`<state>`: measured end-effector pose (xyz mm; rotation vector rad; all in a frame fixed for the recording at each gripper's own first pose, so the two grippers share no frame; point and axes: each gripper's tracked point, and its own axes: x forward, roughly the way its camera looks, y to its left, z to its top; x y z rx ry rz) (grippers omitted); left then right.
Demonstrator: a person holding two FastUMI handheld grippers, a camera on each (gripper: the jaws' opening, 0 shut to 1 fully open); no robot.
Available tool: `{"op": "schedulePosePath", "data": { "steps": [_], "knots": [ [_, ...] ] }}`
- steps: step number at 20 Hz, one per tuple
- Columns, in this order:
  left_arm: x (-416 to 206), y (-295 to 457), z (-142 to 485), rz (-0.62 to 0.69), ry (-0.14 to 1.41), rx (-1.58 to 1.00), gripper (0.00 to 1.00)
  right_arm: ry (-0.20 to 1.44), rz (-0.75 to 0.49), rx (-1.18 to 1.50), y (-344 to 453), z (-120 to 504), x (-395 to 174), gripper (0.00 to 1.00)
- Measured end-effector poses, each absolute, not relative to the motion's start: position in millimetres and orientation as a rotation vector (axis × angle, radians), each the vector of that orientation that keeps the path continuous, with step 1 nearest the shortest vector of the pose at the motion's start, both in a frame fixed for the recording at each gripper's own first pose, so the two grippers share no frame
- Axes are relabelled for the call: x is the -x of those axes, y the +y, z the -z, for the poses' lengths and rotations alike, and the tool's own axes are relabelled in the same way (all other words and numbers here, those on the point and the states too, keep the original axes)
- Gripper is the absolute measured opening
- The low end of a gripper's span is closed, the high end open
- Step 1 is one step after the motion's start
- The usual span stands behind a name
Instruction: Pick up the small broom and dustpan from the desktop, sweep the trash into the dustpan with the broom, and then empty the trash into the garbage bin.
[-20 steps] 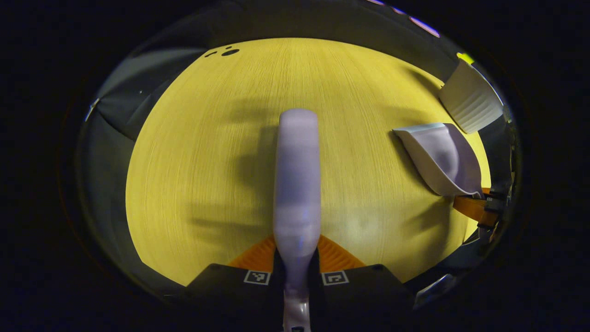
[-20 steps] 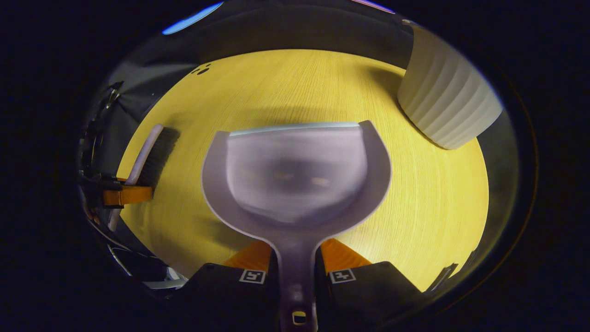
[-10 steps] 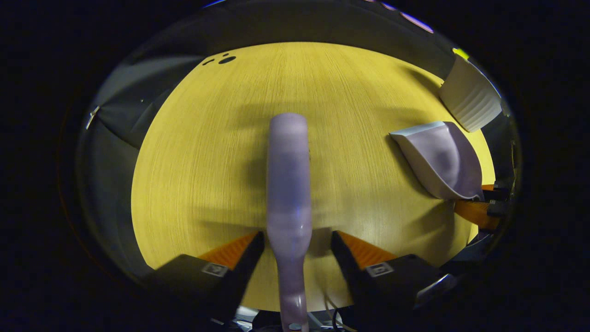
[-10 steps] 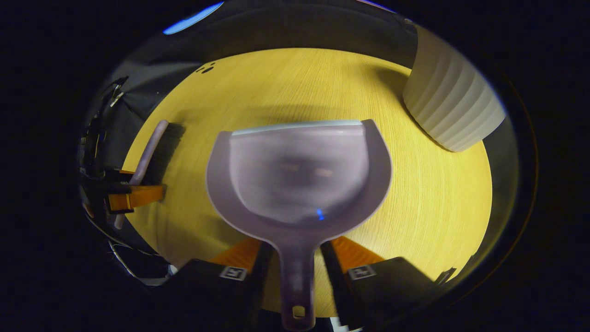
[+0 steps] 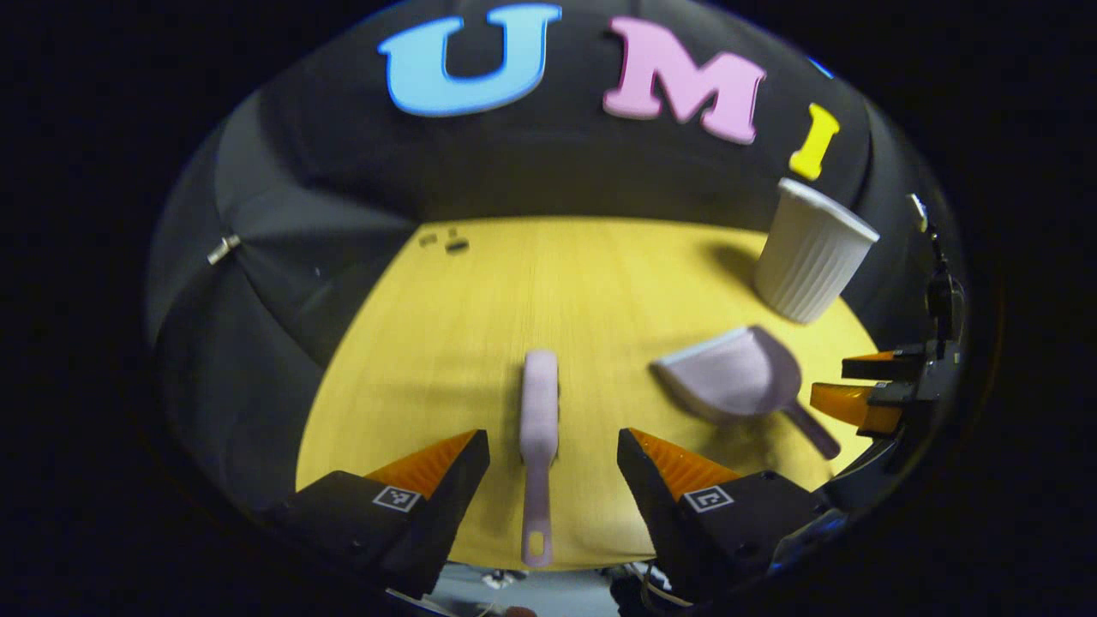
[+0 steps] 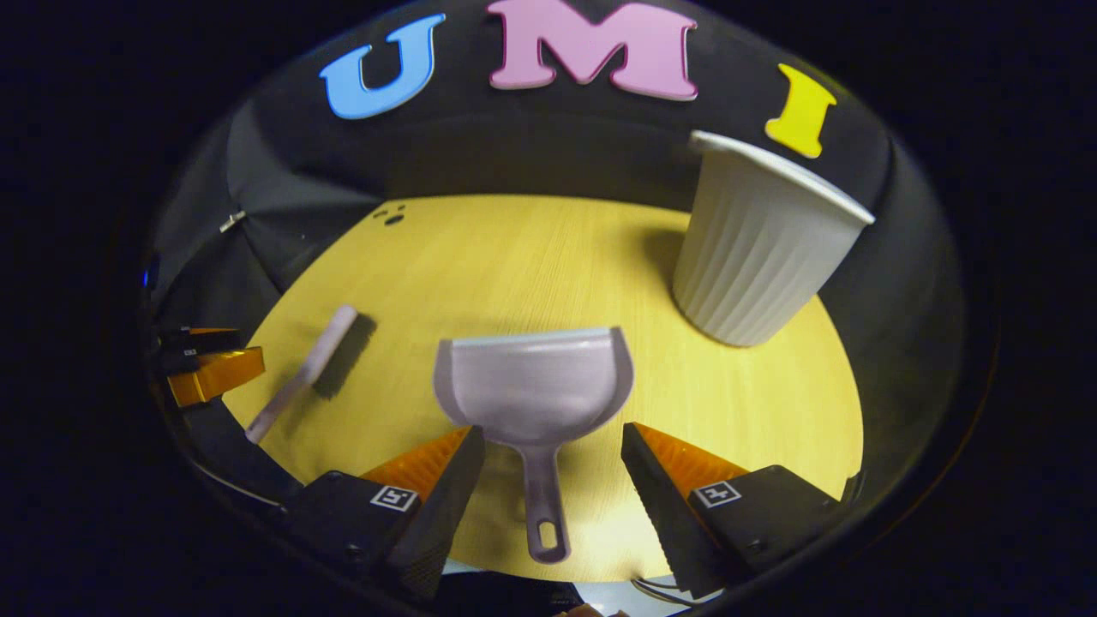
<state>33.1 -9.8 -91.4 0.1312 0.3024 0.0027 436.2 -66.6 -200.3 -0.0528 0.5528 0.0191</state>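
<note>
The small lilac broom (image 5: 539, 428) lies on the yellow wooden desktop (image 5: 548, 291), its handle pointing toward me between the fingers of my left gripper (image 5: 553, 458), which is open and not touching it. The lilac dustpan (image 6: 533, 390) lies flat on the desktop (image 6: 531, 266), handle toward me, between the spread fingers of my right gripper (image 6: 553, 454), also open and apart from it. In the left gripper view the dustpan (image 5: 737, 377) lies to the right, with the right gripper (image 5: 866, 390) just behind its handle. In the right gripper view the broom (image 6: 304, 370) lies at the left, near the left gripper (image 6: 206, 364).
A white ribbed garbage bin (image 6: 754, 248) stands upright at the desktop's far right, also the bin (image 5: 810, 253) in the left gripper view. Small dark marks (image 5: 450, 242) sit at the far left corner. The black booth wall closes the back and sides.
Both grippers have opened, let go of the broom and the dustpan, and drawn back and up. Both tools now lie on the desktop.
</note>
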Motion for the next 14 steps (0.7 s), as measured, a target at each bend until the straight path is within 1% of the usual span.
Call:
{"op": "schedulePosePath", "data": {
  "steps": [3,5,9,12,14],
  "knots": [
    [12.5,-19.3,28.4,0.007,0.066,-0.219,0.95,0.346,-0.016,0.015,-62.0,140.6,-432.4,1.0],
    [42.5,-34.5,3.1,0.04,-0.02,-0.207,0.95,0.239,-0.005,0.021,-62.6,103.8,-424.9,1.0],
    [85.7,-55.0,-20.2,0.084,-0.116,-0.139,0.96,0.04,0.003,0.055,-50.0,40.0,-401.4,1.0],
    [106.1,-58.3,-31.4,0.069,-0.188,-0.118,0.96,-0.059,0.004,0.09,-49.6,9.4,-370.7,0.99],
    [104.7,-55.3,-35.4,0.052,-0.232,-0.113,0.96,-0.101,0.008,0.112,-51.5,-1.2,-356.2,0.98]
  ]
}}
